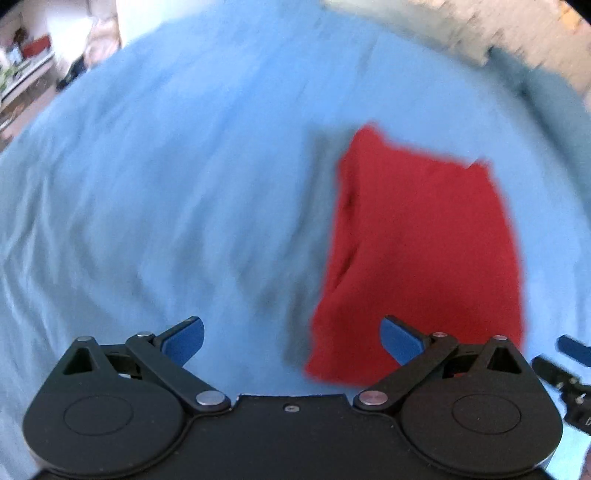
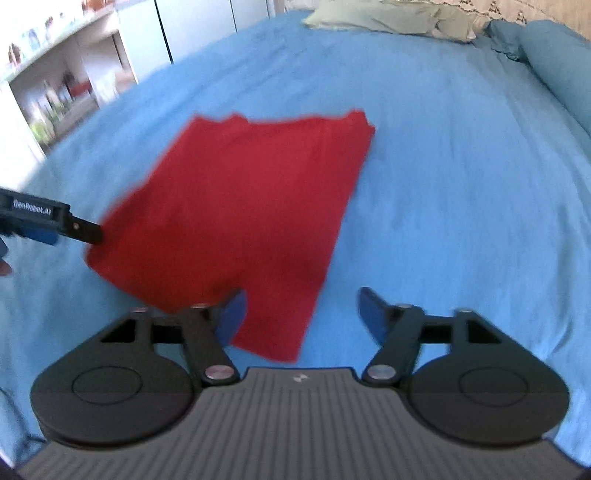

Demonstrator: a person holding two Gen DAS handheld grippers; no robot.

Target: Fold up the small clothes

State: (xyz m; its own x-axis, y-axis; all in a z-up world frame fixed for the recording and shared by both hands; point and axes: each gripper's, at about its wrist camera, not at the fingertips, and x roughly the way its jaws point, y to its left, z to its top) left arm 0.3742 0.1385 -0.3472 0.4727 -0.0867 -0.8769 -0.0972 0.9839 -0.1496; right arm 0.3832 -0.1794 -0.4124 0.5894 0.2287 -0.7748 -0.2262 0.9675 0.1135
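Note:
A red garment (image 1: 421, 251) lies folded flat on the blue bed sheet (image 1: 184, 184); it also shows in the right wrist view (image 2: 243, 221). My left gripper (image 1: 291, 341) is open and empty, hovering just left of the garment's near corner. My right gripper (image 2: 301, 314) is open and empty above the garment's near right corner. The left gripper also shows in the right wrist view (image 2: 55, 225) at the garment's left edge. The right gripper shows at the far right of the left wrist view (image 1: 569, 365).
The blue sheet (image 2: 461, 184) covers the bed all around. A pale green cloth (image 2: 388, 18) and a blue pillow (image 2: 554, 62) lie at the far end. Shelves (image 2: 55, 92) stand to the left beyond the bed edge.

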